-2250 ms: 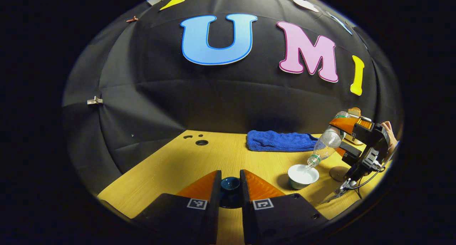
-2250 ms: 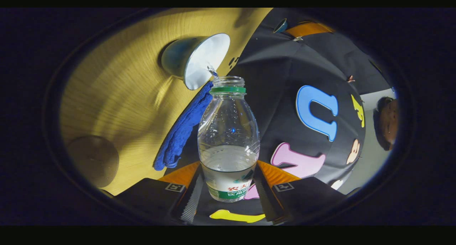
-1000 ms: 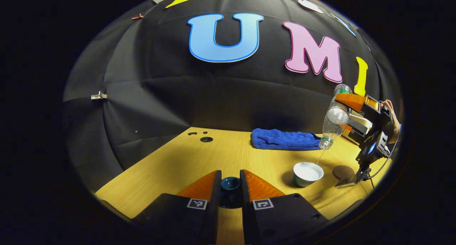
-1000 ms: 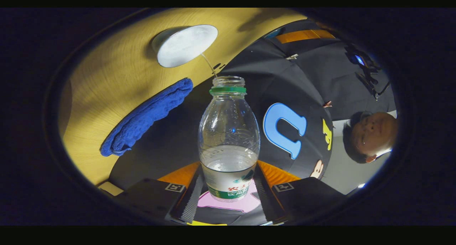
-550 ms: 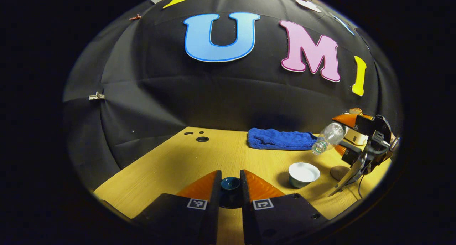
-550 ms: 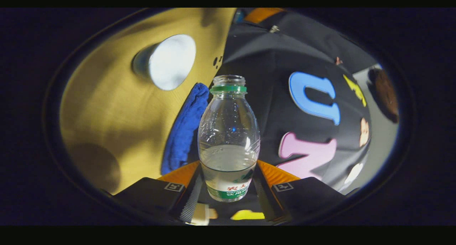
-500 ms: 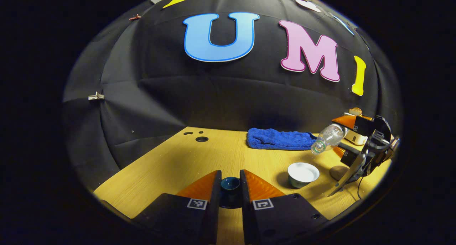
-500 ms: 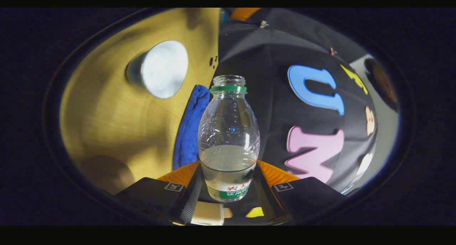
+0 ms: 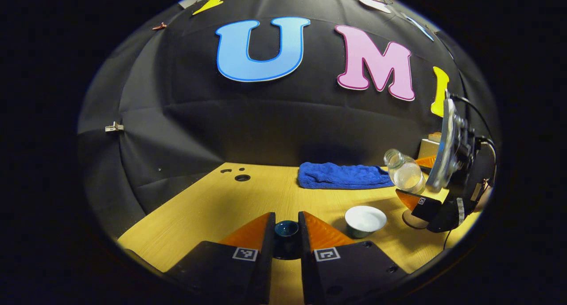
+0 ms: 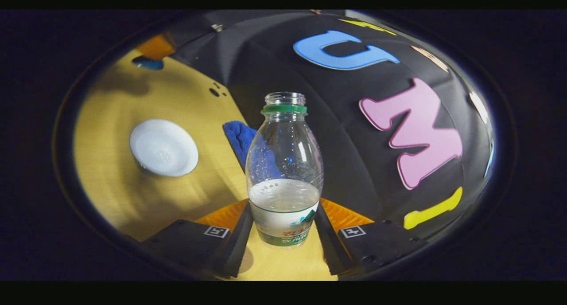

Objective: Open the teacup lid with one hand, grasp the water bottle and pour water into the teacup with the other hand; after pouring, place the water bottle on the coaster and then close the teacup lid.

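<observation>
The teacup (image 9: pixel 365 218) stands uncovered on the wooden table (image 9: pixel 248 203), its white inside showing; it sits at the left in the right gripper view (image 10: pixel 164 147). My left gripper (image 9: pixel 286 220) is shut on the dark teal lid (image 9: pixel 285 228), held just above the table near its front edge. My right gripper (image 10: pixel 283 216) is shut on the clear water bottle (image 10: pixel 283 172), uncapped, with water in its lower part. In the left gripper view the bottle (image 9: pixel 401 172) stands nearly upright, right of the cup, over the brown coaster (image 9: pixel 409 219). Whether it touches the coaster I cannot tell.
A folded blue towel (image 9: pixel 341 175) lies at the back of the table against the black cloth wall, behind the cup. Small round holes (image 9: pixel 242 177) mark the table's far left. A pale box (image 9: pixel 427 147) sits behind the right gripper (image 9: pixel 418 183).
The pour stream has stopped. The right gripper has swung the bottle from mouth-down to nearly upright and carried it right, away from the cup, over the coaster. The left gripper keeps holding the lid.
</observation>
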Tool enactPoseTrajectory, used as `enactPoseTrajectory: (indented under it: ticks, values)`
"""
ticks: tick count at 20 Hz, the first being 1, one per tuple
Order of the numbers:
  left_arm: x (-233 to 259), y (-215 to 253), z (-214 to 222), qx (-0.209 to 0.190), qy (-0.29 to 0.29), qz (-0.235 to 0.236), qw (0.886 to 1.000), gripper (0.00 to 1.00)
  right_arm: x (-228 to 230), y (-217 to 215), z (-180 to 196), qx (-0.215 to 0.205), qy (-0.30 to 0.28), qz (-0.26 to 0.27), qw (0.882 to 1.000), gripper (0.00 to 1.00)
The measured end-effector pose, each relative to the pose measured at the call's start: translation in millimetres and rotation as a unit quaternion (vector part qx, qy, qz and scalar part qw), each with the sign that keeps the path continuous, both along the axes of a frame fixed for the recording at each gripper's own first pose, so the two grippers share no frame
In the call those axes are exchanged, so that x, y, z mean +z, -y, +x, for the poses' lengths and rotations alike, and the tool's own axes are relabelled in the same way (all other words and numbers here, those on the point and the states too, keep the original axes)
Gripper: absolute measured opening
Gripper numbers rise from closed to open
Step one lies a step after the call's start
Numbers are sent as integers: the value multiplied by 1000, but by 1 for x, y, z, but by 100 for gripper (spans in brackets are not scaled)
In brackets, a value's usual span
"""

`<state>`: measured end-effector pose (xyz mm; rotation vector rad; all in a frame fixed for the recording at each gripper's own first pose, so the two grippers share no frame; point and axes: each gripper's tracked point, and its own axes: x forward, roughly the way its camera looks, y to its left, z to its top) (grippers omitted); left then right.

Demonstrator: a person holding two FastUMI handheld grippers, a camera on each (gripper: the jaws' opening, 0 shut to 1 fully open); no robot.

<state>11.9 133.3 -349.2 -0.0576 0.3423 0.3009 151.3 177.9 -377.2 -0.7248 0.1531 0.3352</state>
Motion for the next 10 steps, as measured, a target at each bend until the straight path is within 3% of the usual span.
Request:
enactPoseTrajectory:
  ticks: [3,4,10]
  values:
    - [6,10,5,-7,5,-3,1000,32,8,-2,-7,-4,-42,108,993,76]
    - [7,13,7,-9,6,-1,1000,35,6,-2,-9,-7,-52,142,988,76]
    - [13,32,18,-26,11,-3,1000,28,11,-7,-14,-32,-79,283,955,76]
